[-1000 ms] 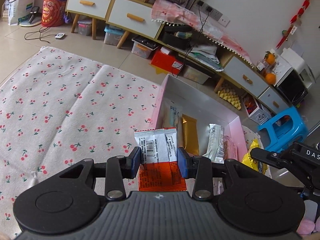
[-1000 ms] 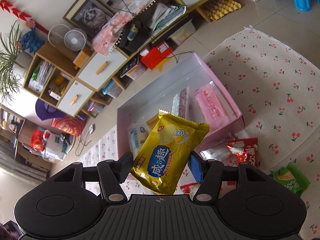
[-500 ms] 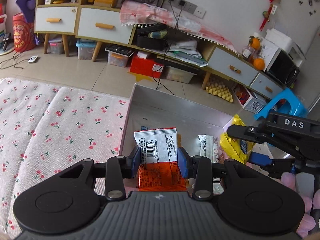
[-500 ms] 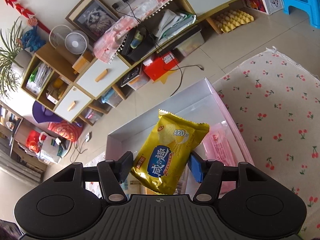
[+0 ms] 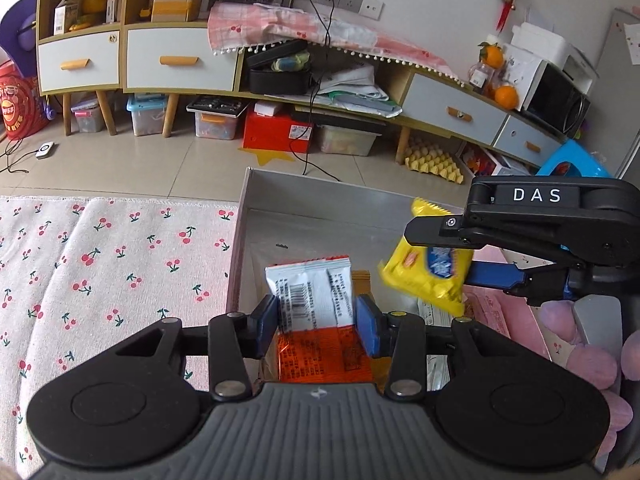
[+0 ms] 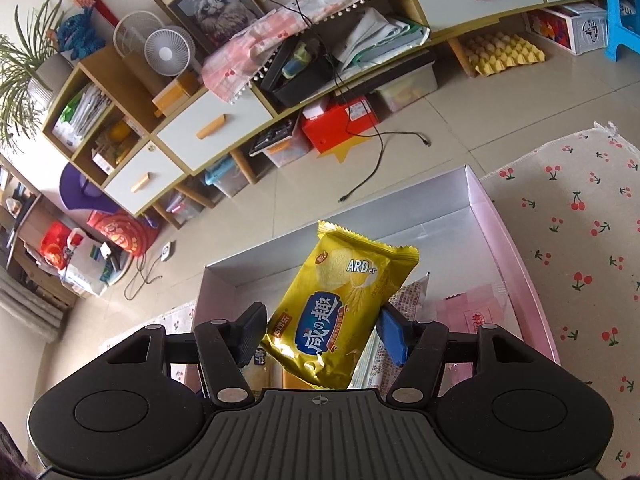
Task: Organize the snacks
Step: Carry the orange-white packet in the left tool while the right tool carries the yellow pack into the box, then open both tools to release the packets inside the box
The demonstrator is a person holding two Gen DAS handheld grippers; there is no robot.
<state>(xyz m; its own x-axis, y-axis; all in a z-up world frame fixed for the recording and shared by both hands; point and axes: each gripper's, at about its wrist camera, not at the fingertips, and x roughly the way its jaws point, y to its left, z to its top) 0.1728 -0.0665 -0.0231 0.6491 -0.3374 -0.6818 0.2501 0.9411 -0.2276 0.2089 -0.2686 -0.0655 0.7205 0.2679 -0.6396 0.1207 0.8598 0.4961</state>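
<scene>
Right now both tools hang over the open pink cardboard box with pale inner walls point(image 5: 244, 216), which sits on a cherry-printed cloth point(image 5: 100, 248) spread on the floor. The left tool point(image 5: 316, 316) is closed on a flat white-and-orange foil snack packet with a barcode point(image 5: 314, 296), its blue pads point(image 5: 267, 318) pressing the packet's two side edges, and the packet stands upright above the box's left part. The right tool point(image 6: 320, 330) is closed more loosely around a glossy yellow biscuit bag with a blue label point(image 6: 340, 304); the bag sits tilted between the jaws, its crimped top leaning right. In the left view that bag hangs just beside the white-and-orange packet, above other wrappers already lying in the box, among them a pink sachet point(image 6: 476, 312). The likely trouble is the yellow bag: it is puffy and slick, gripped off-square, so it could slip or twist and drop crooked onto the packets below. With the two tools this close together, lowering both at once could make them knock each other or the box wall and shove the light box across the cloth. Releasing from this height may also let either packet land on edge.
</scene>
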